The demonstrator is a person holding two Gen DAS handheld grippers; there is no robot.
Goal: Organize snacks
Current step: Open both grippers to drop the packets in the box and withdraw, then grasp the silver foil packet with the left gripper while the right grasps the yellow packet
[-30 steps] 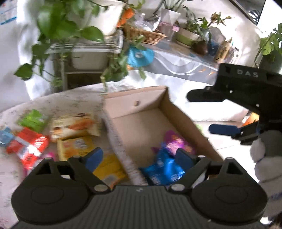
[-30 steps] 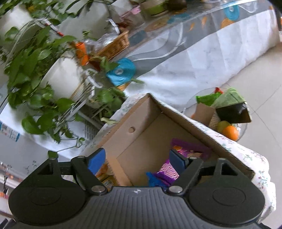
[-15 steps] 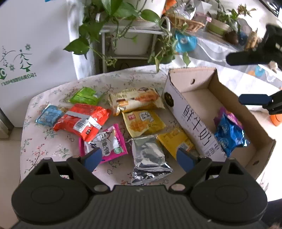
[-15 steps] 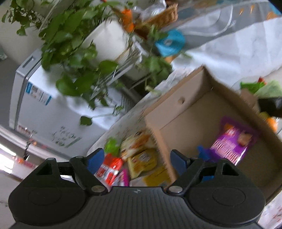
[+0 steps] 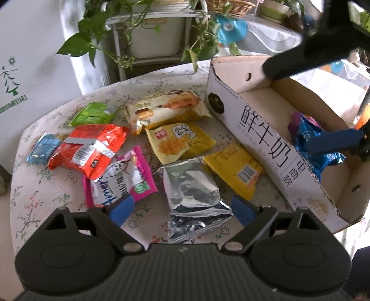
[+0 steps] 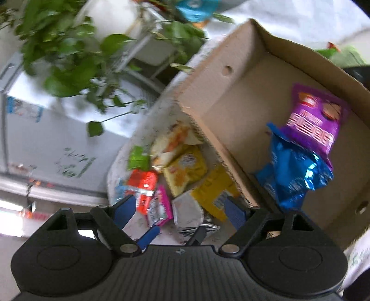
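Observation:
A cardboard box (image 5: 266, 139) stands at the right of the flowered table (image 5: 46, 199) and holds a blue packet (image 6: 291, 171) and a purple packet (image 6: 316, 120). Several snack packets lie left of it: a silver one (image 5: 192, 194), yellow ones (image 5: 182, 141), a pink one (image 5: 120, 176), a red one (image 5: 90, 148), a green one (image 5: 92, 113). My left gripper (image 5: 182, 208) is open and empty, just above the silver packet. My right gripper (image 6: 180, 208) is open and empty, high above the box's left wall; one of its fingers (image 5: 330, 141) shows over the box.
A plant stand with trailing green leaves (image 5: 129, 46) stands behind the table. A white cabinet (image 5: 20, 69) is at the left. A cloth-covered table (image 5: 272, 39) with a wicker basket (image 5: 229, 4) is further back.
My left gripper has swung left from over the box and dropped close to the silver packet. My right gripper has tilted down, so the box and table snacks show.

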